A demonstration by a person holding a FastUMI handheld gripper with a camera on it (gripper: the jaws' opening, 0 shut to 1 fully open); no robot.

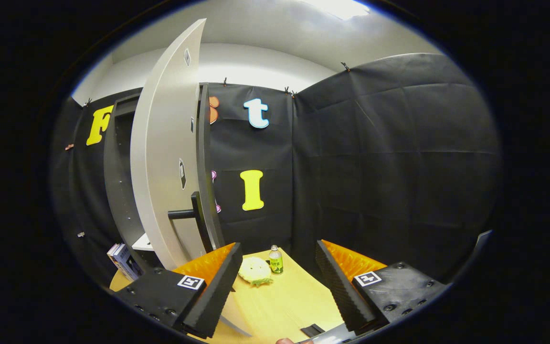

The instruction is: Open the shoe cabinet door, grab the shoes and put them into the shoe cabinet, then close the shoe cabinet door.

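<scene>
The gripper (280, 277) is held with its fingers spread wide and nothing between them. The shoe cabinet (120, 181) stands to the far left, its pale door (165, 162) swung open toward the gripper, with the dark handle (194, 215) just above and beyond the left finger. On the wooden table (284, 306) beyond the fingers lie a pale shoe (254, 271) and, just right of it, a small bottle (275, 260).

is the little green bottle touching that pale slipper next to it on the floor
Apart. The gripper view shows a narrow strip of wood floor between the green bottle and the pale slipper, both beyond the open gripper.
</scene>
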